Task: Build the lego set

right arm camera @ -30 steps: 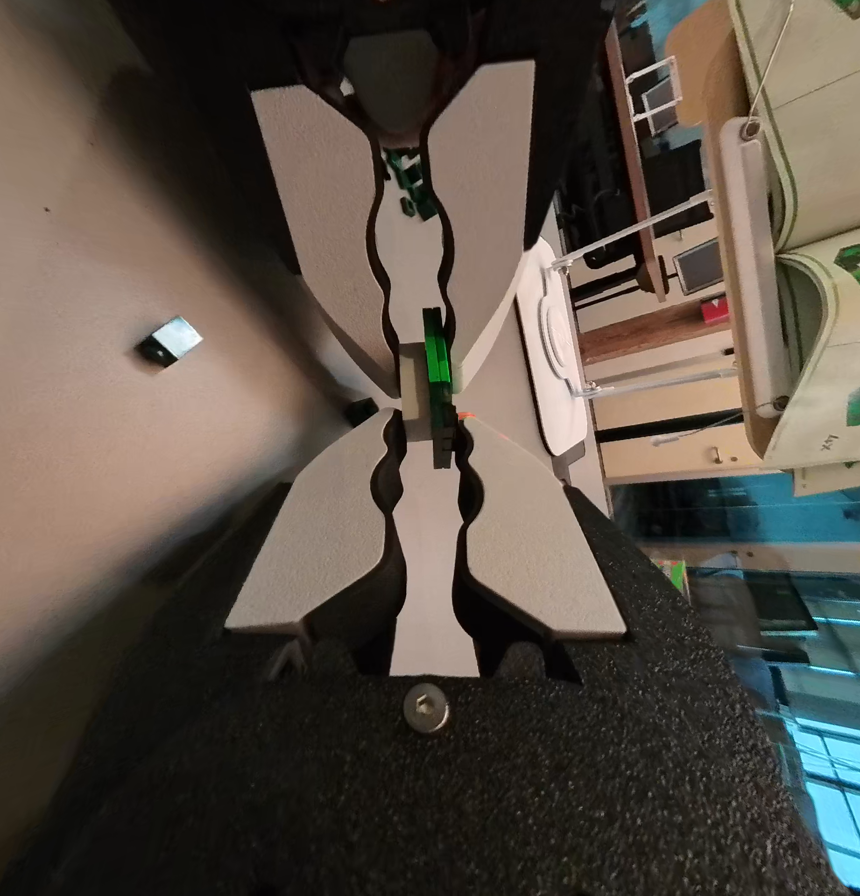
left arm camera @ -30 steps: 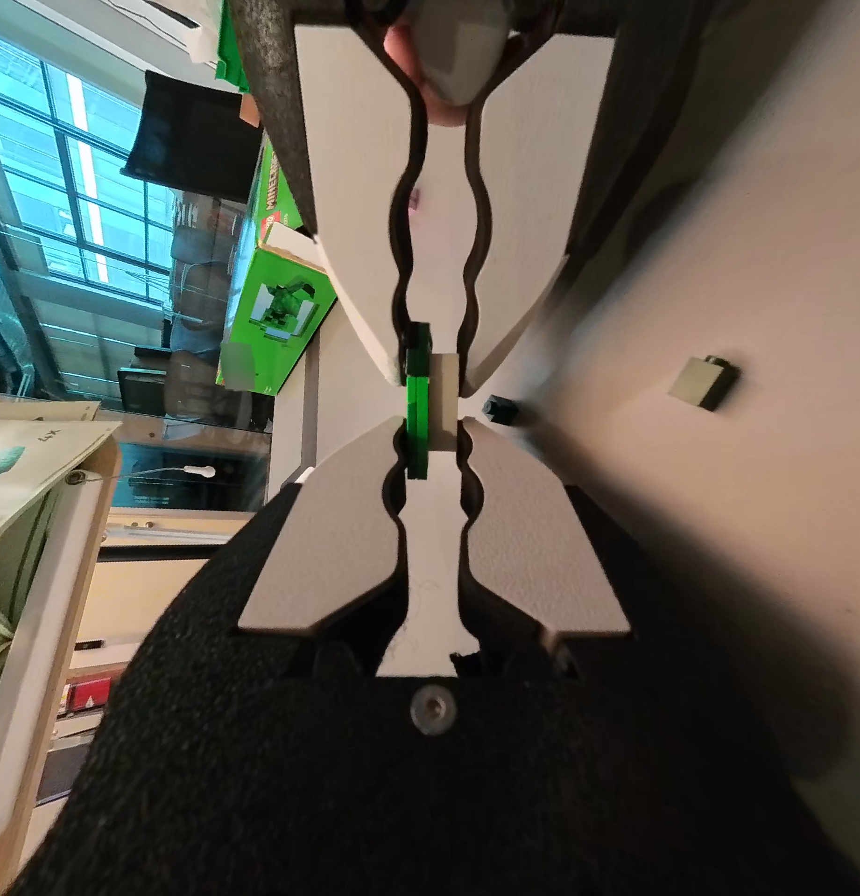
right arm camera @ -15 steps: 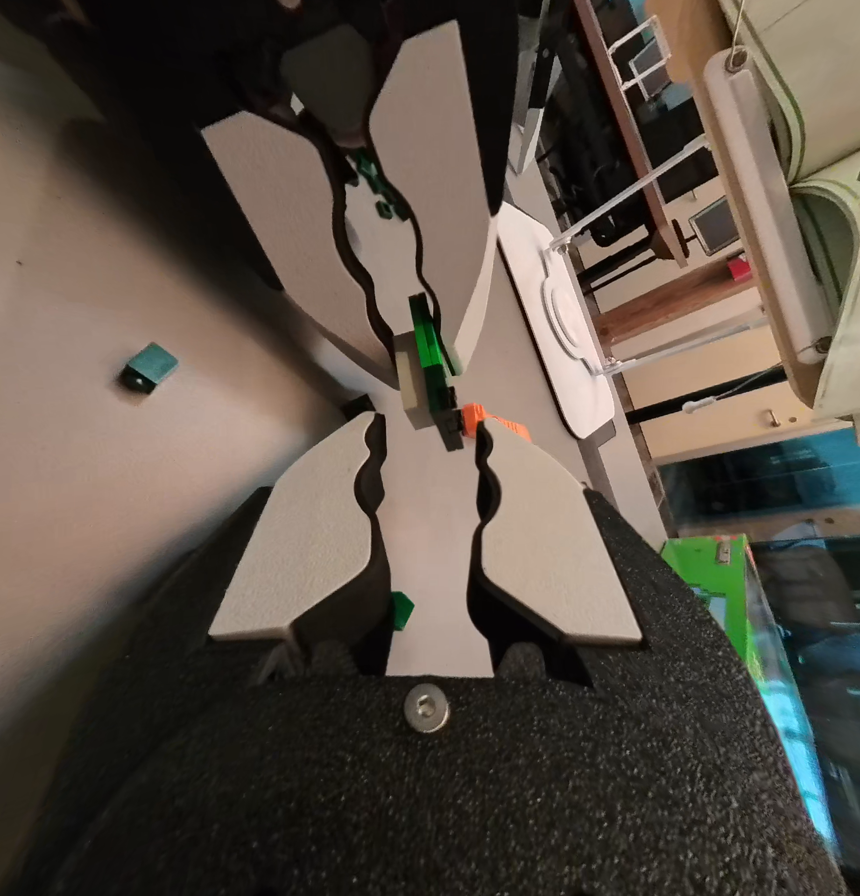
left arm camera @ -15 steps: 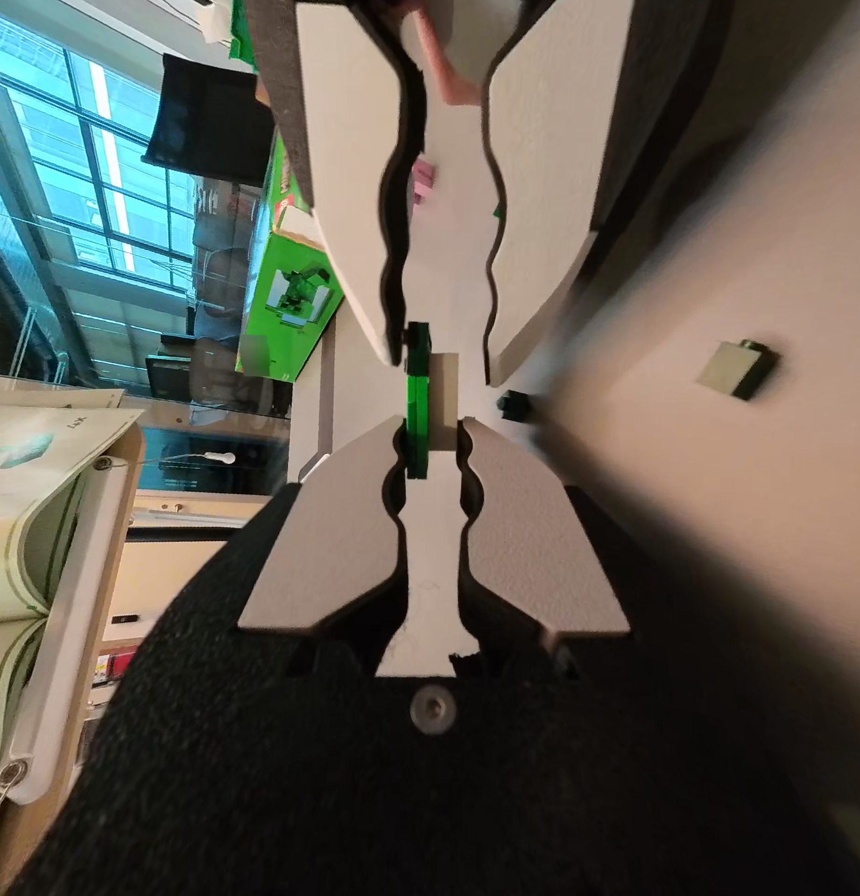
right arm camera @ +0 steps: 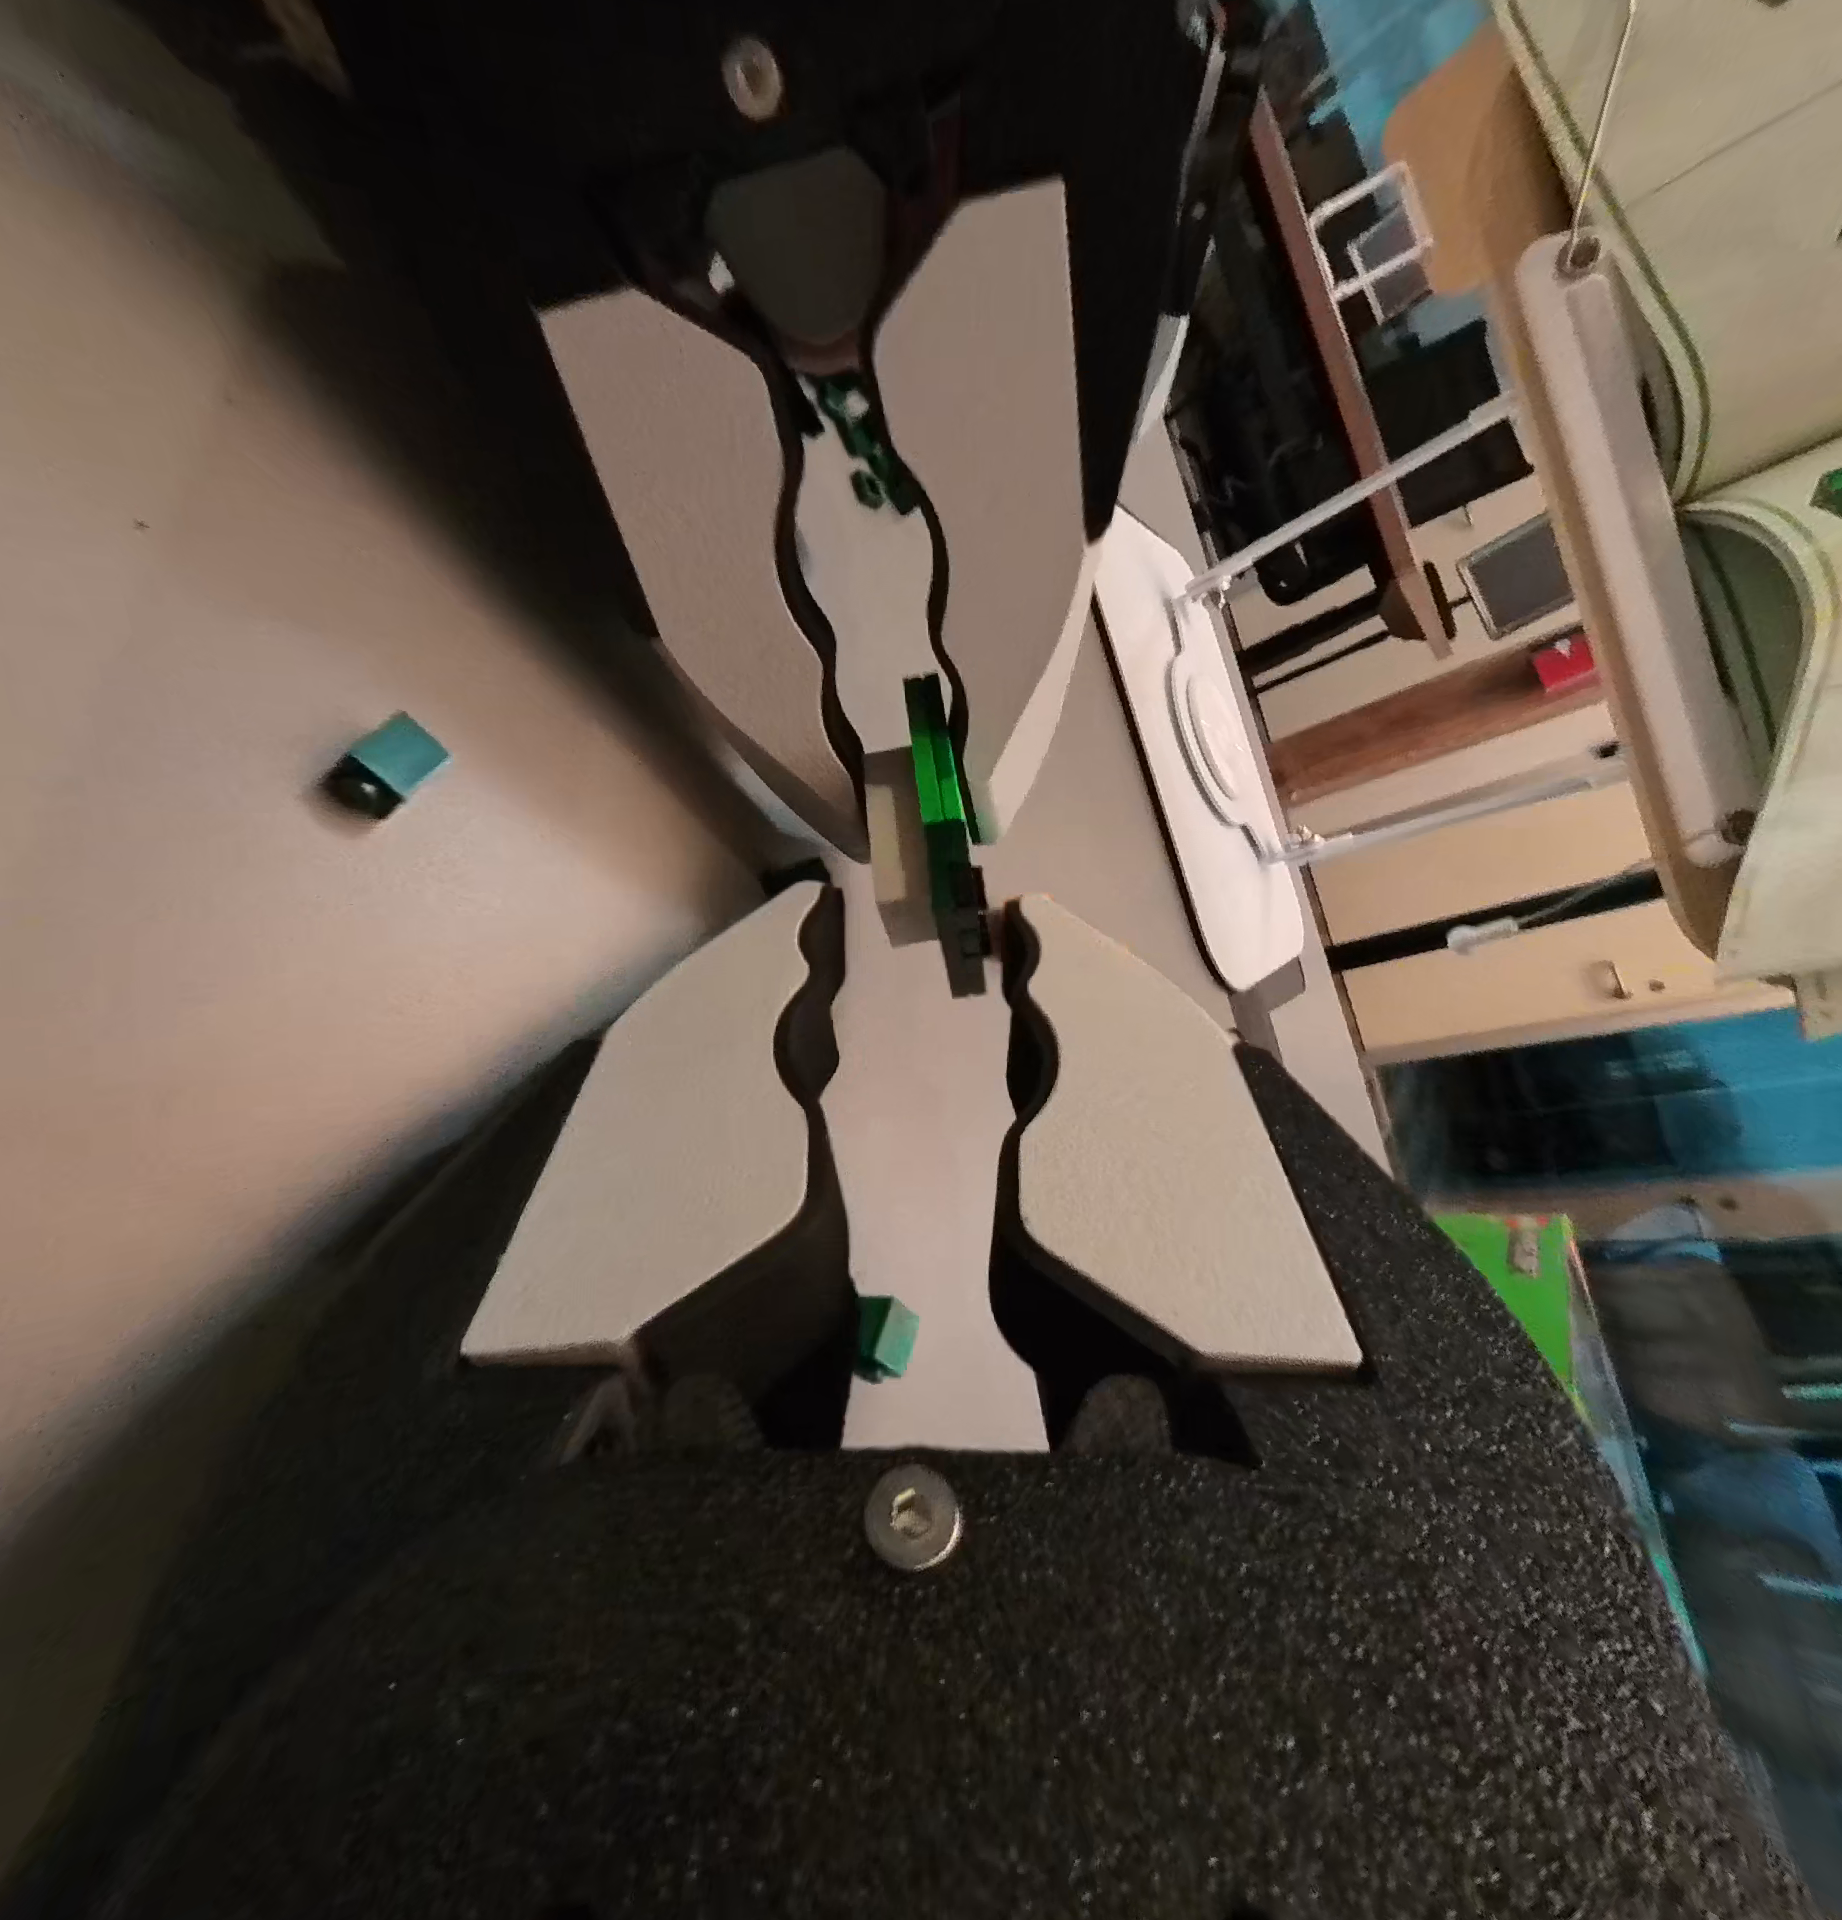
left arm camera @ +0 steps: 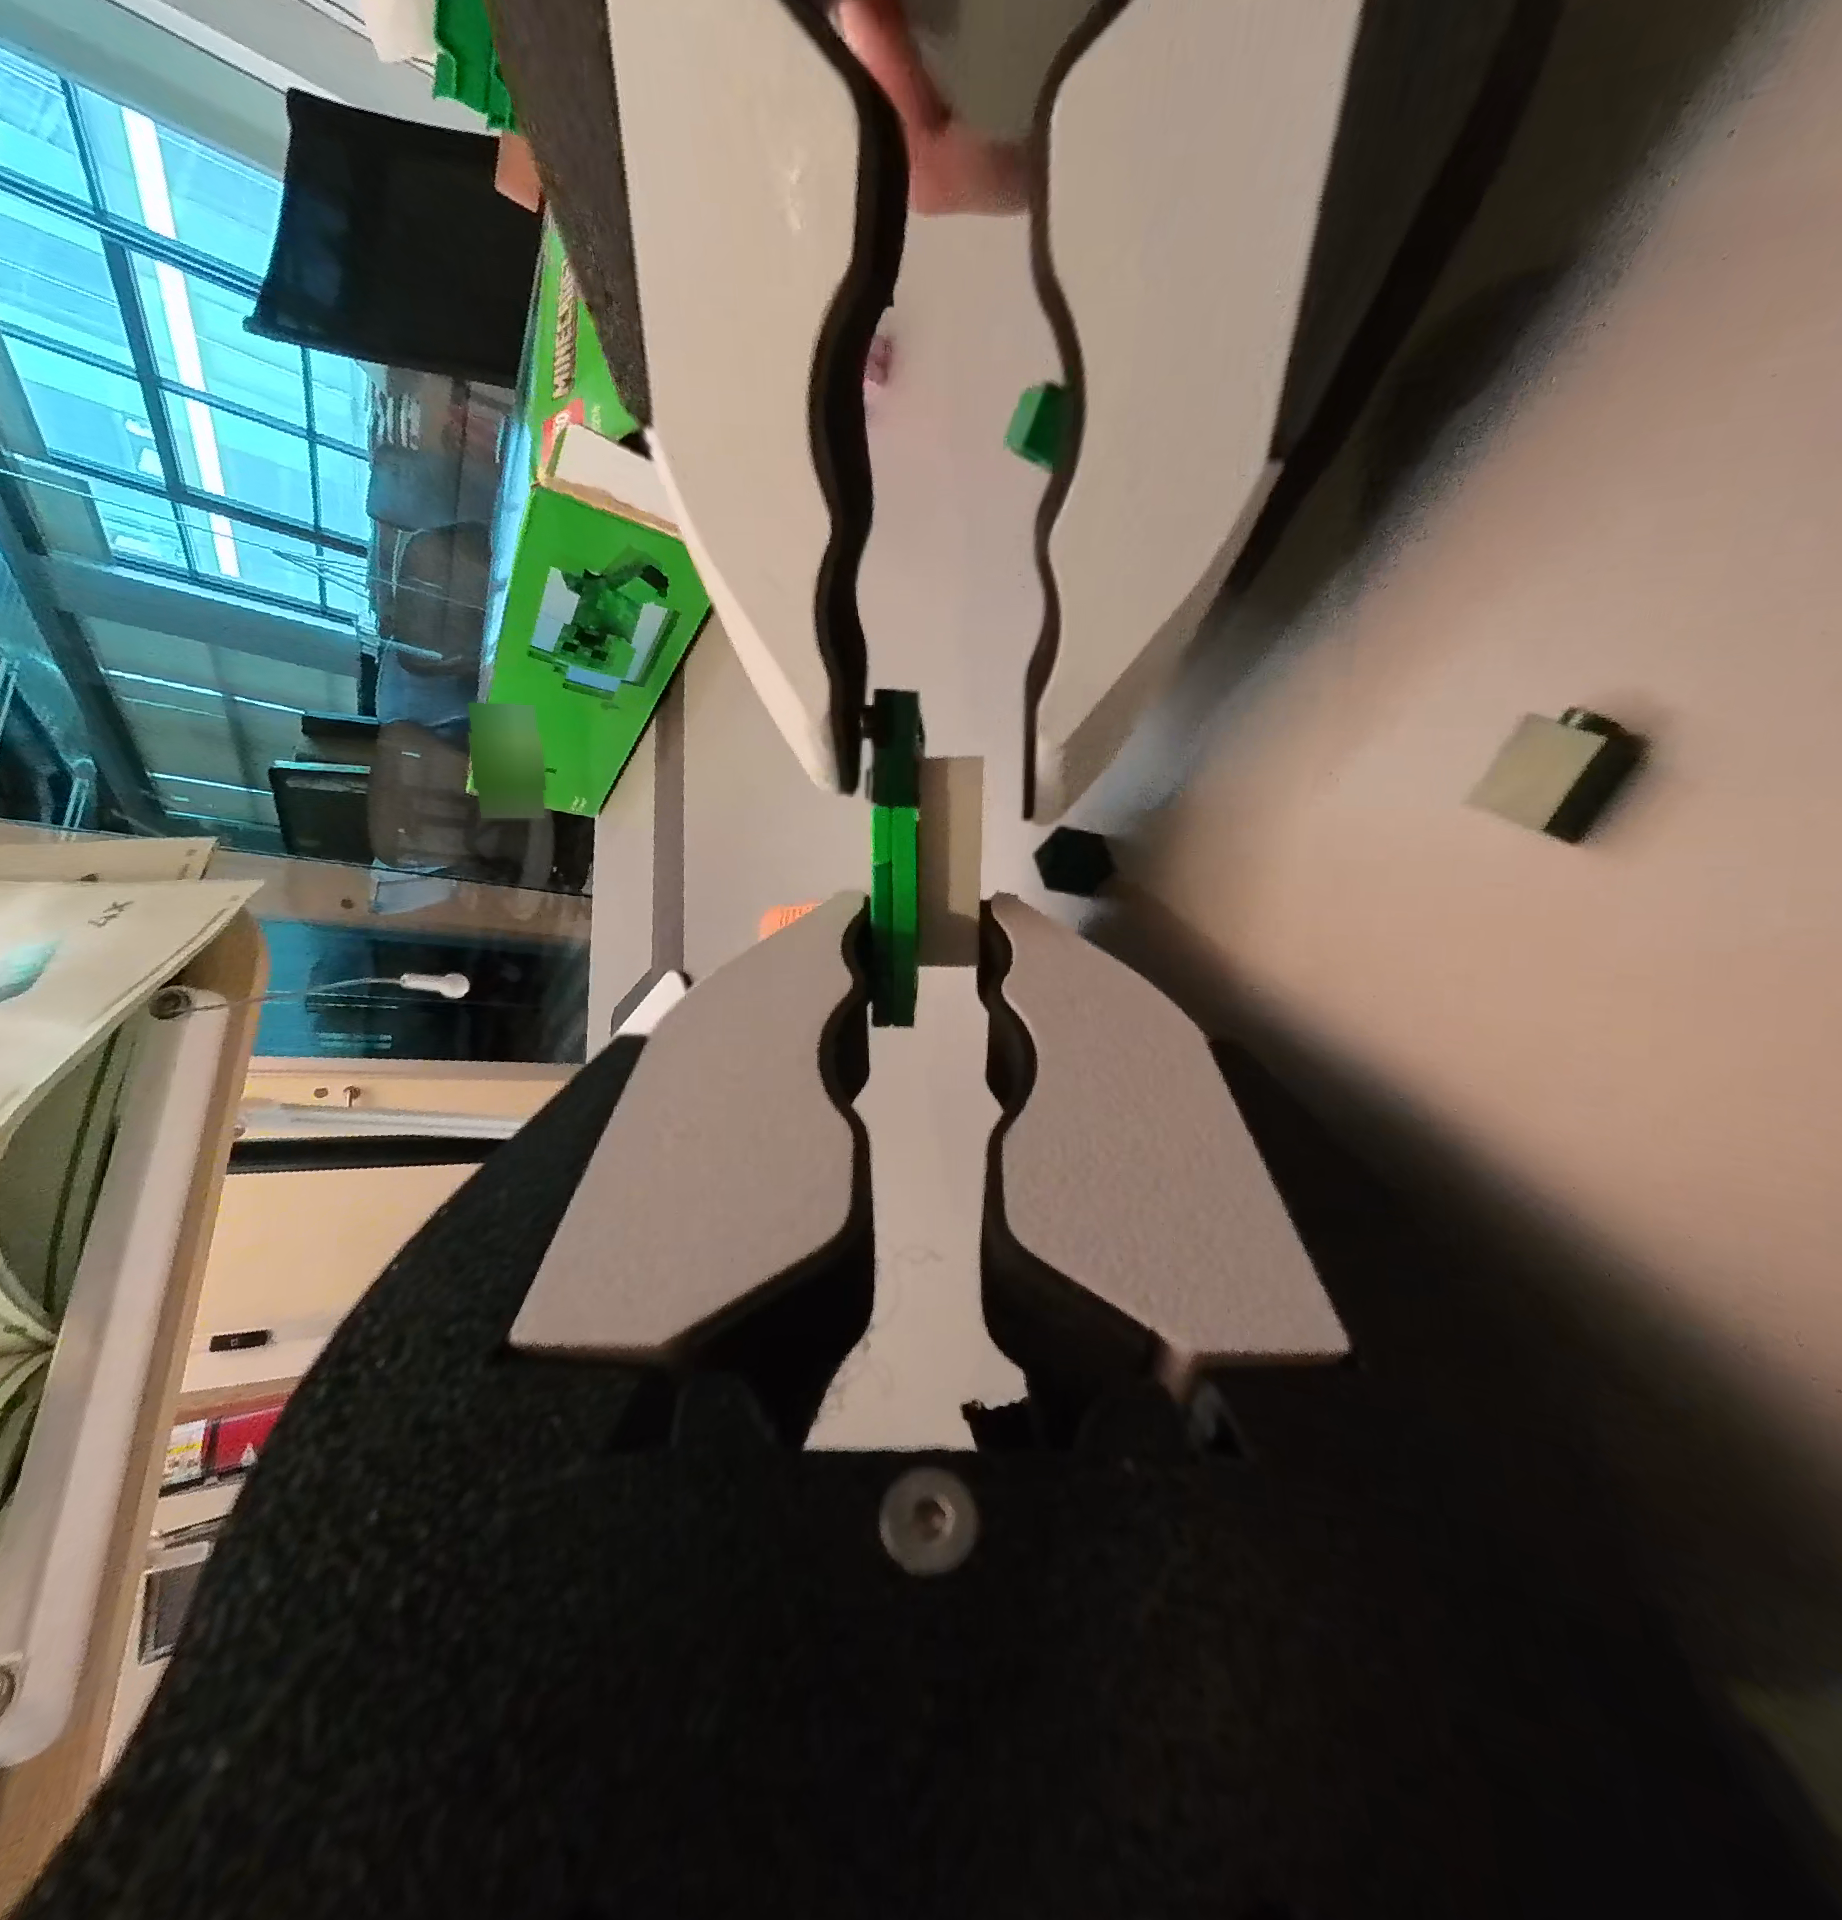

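Left gripper (left arm camera: 922, 914) pinches green-grey lego assembly (left arm camera: 912, 862).

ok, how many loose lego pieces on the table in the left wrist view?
5: grey brick at right, black piece beside the held assembly, green piece and pinkish piece seen through the right claw, orange piece at left. More may be hidden.

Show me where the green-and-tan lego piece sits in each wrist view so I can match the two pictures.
Left wrist view: the green-and-tan lego piece is at centre, clamped at the left gripper tips, with the right gripper facing it from above.
Right wrist view: the same piece is at centre, just beyond the open right gripper tips.
Shared landmark: the loose small brick on the table.
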Demonstrator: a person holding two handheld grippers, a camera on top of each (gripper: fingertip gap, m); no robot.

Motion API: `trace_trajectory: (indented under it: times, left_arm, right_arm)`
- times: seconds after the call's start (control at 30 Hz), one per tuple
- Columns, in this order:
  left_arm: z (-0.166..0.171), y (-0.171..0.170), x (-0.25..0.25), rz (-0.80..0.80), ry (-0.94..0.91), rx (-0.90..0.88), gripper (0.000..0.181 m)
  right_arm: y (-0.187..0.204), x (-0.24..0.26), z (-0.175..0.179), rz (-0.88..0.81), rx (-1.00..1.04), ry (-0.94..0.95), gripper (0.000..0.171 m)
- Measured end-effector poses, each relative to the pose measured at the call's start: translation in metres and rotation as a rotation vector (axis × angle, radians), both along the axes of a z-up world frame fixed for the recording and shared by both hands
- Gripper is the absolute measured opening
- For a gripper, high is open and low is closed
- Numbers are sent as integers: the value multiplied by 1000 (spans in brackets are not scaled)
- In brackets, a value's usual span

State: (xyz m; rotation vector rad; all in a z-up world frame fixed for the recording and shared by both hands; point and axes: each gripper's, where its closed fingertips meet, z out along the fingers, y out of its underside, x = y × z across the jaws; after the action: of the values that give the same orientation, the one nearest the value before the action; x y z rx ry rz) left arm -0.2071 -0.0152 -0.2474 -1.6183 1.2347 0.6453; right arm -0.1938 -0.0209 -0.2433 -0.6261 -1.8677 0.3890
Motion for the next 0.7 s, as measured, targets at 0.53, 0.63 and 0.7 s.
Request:
trace_trajectory:
  times: [0.53,0.63,0.7]
  left_arm:
    - [-3,-2,6,-44,6,-23,17]
    - [-3,-3,6,-47,-6,-28,17]
    - [-4,-2,6,-44,-4,-35,17]
  right_arm:
    - [-4,-1,-5,14,58,-36,19]
    - [-4,0,-5,17,34,-47,19]
    - [-4,0,-6,20,35,-49,19]
